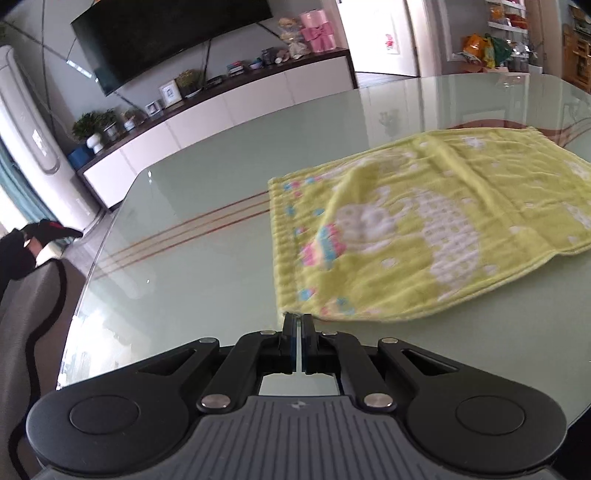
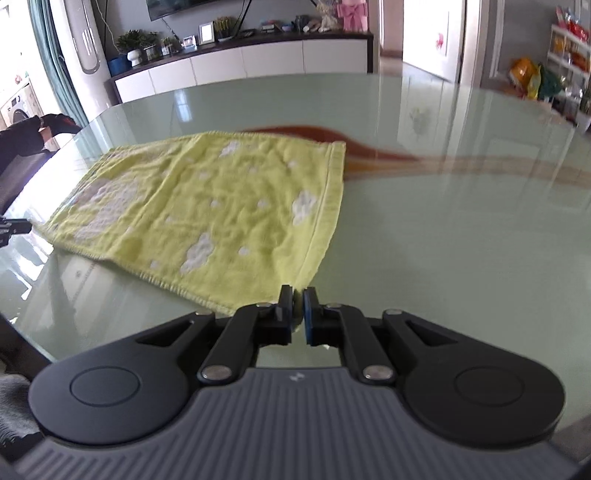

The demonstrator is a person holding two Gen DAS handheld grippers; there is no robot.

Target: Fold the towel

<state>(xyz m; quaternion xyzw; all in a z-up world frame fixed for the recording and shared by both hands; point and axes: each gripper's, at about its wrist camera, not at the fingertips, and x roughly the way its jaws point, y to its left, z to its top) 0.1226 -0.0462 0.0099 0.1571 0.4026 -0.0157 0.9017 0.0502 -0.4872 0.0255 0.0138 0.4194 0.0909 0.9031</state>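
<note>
Nearest my left wrist camera is the black and grey body of my left gripper [image 1: 298, 317], its jaws pressed together on the near left corner of the towel [image 1: 424, 229]. In my right wrist camera, my right gripper [image 2: 298, 295] is likewise clamped shut, with the towel's near right corner pinched between its blue pads. The towel is yellow-green with white cloud shapes and a pastel cartoon print, and it appears to lie doubled over, an upper layer resting on a lower one. It sits on the bench [image 1: 207, 258], a glossy pale green glass top with thin red-brown stripes running across it and under the towel. The only containers I can make out are small and far away: white pots holding green plants [image 2: 133, 46] on a long white sideboard [image 2: 243, 64] with a dark top, against the far wall. That sideboard also carries picture frames [image 2: 206, 32], small ornaments and a pink gift box with a bow [image 1: 318, 31]. A dark television [image 1: 170, 33] hangs above it, and a tall white air conditioner [image 1: 26, 122] stands to the left beside a teal curtain. To the right, open shelves [image 2: 569, 48] hold colourful packets, too small for me to read. At the far left of both views I see a dark sleeve [image 2: 22, 138].
</note>
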